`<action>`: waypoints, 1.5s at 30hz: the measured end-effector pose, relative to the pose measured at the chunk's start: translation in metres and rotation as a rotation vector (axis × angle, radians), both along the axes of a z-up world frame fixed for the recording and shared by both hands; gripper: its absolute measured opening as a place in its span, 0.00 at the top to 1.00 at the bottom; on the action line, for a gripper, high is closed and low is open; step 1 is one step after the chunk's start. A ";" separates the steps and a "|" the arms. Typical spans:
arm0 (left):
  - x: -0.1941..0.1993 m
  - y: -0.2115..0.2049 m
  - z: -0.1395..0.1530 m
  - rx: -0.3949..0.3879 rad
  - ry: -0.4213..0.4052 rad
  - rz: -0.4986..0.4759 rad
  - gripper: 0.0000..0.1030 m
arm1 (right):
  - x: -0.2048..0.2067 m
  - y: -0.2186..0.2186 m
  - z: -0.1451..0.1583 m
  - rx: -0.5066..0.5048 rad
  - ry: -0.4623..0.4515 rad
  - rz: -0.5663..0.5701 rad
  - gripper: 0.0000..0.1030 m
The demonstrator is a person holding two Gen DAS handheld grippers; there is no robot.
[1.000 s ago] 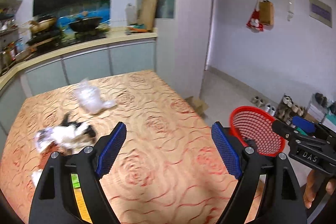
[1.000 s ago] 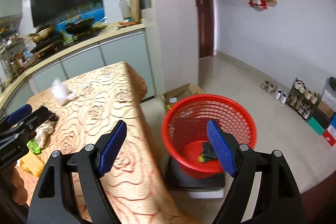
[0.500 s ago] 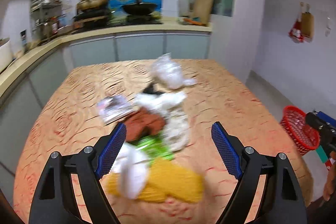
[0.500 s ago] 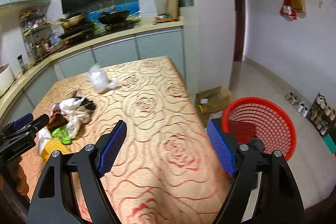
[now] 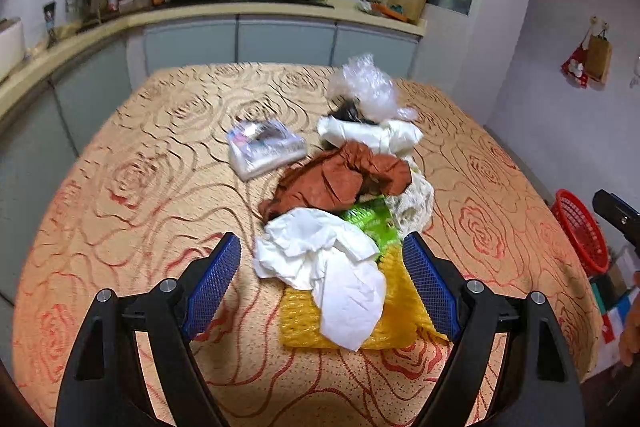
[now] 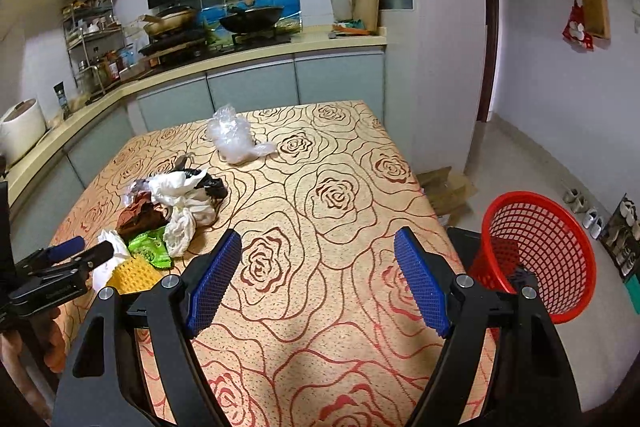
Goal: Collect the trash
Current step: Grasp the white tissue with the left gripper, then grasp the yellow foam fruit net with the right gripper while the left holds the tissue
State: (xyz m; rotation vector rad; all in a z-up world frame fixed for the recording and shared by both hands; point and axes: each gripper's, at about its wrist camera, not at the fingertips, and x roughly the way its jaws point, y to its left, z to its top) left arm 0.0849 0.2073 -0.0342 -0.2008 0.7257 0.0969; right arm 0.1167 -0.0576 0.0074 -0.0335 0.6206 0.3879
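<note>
The left hand-held gripper (image 5: 322,279) hangs with its jaws apart and empty over the near end of a trash pile on the table (image 5: 160,163), where a crumpled white tissue (image 5: 332,267) lies on a yellow mesh sleeve (image 5: 396,323). The right hand-held gripper (image 6: 318,277), jaws also apart and empty, sits over bare rose-patterned cloth near the table's right edge, with a red basket (image 6: 560,247) on the floor just past it. Farther in lie a green wrapper (image 5: 370,221), brown crumpled paper (image 5: 340,179), white rags (image 5: 372,135) and a flat printed packet (image 5: 264,147) beside them, and nearest the far edge a clear plastic bag (image 5: 366,87).
</note>
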 end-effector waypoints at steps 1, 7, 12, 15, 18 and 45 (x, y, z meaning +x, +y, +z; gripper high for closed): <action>0.002 0.000 -0.003 -0.004 0.004 -0.005 0.22 | 0.000 0.001 -0.001 -0.001 0.002 0.000 0.26; 0.012 0.011 -0.010 -0.049 0.011 -0.004 0.29 | 0.002 0.006 -0.006 -0.015 0.011 0.008 0.26; 0.019 0.016 -0.016 -0.078 0.042 -0.025 0.64 | 0.001 0.017 -0.010 -0.020 0.025 0.031 0.26; 0.017 0.017 -0.018 -0.074 0.042 -0.030 0.76 | -0.001 0.027 -0.011 -0.027 0.029 0.060 0.26; 0.012 0.019 -0.015 -0.079 0.029 -0.027 0.84 | -0.004 0.040 -0.014 -0.036 0.039 0.098 0.26; -0.014 0.027 0.032 0.022 -0.122 0.022 0.87 | -0.034 0.124 -0.074 -0.131 0.206 0.421 0.39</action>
